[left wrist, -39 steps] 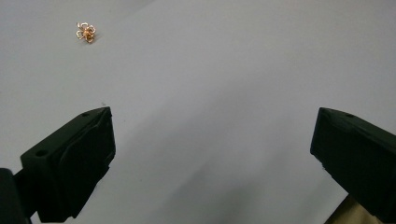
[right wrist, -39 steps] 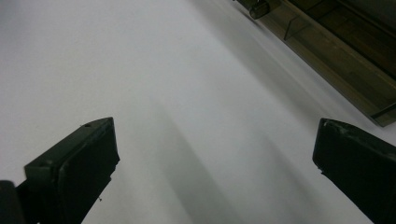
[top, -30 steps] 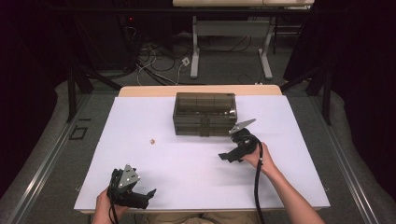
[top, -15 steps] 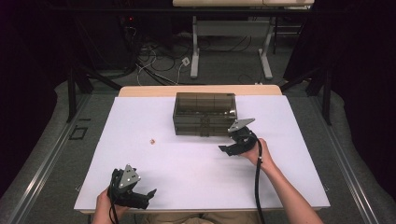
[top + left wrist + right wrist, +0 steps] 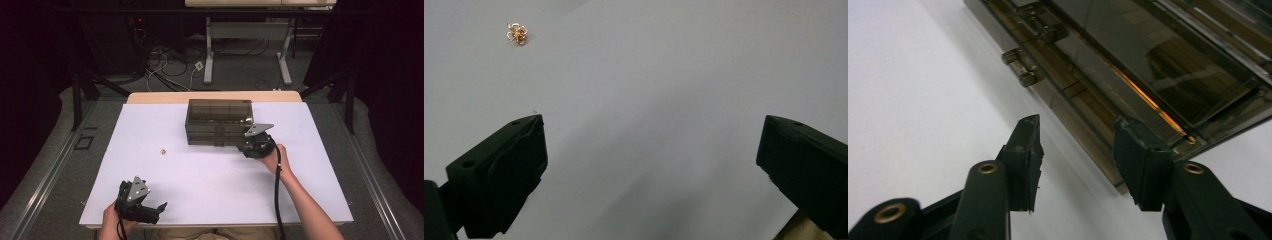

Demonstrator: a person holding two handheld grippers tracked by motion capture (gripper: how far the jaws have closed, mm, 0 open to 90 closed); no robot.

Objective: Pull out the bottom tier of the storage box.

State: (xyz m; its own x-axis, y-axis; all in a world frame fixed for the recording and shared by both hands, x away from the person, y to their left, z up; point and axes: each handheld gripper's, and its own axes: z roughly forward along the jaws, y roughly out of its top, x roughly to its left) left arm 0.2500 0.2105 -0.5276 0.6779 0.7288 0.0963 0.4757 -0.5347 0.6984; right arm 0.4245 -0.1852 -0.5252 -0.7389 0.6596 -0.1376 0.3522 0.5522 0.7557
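1. Smoky translucent plastic box (image 5: 219, 122) sits toward the far middle of the white table (image 5: 210, 180), its lid down and two small latches on its front edge, seen up close in the right gripper view (image 5: 1033, 75).
2. Right gripper (image 5: 248, 145) rests just at the box's near right corner, held by the person's right hand (image 5: 272, 159), with its grey three-cornered plate on top and its cable trailing back along the forearm.
3. In the right gripper view, the right gripper's (image 5: 1075, 155) jaws have just been closing and now stand partly apart; the box's front lower edge lies in the gap ahead of them, one jaw over the bare table and the other in front of the box wall. The pads do not visibly press on anything.
4. Left gripper (image 5: 159, 207) lies near the front left edge of the table, held in the left hand (image 5: 115, 220), well apart from the box.
5. Its jaws are spread wide in the left gripper view (image 5: 651, 150), with nothing but white table between them.
6. A small gold-coloured wire trinket (image 5: 163, 150) lies alone on the table, left of the box and well ahead of the left gripper; in the left gripper view it appears at the upper left (image 5: 517, 33), looped like a tiny flower.
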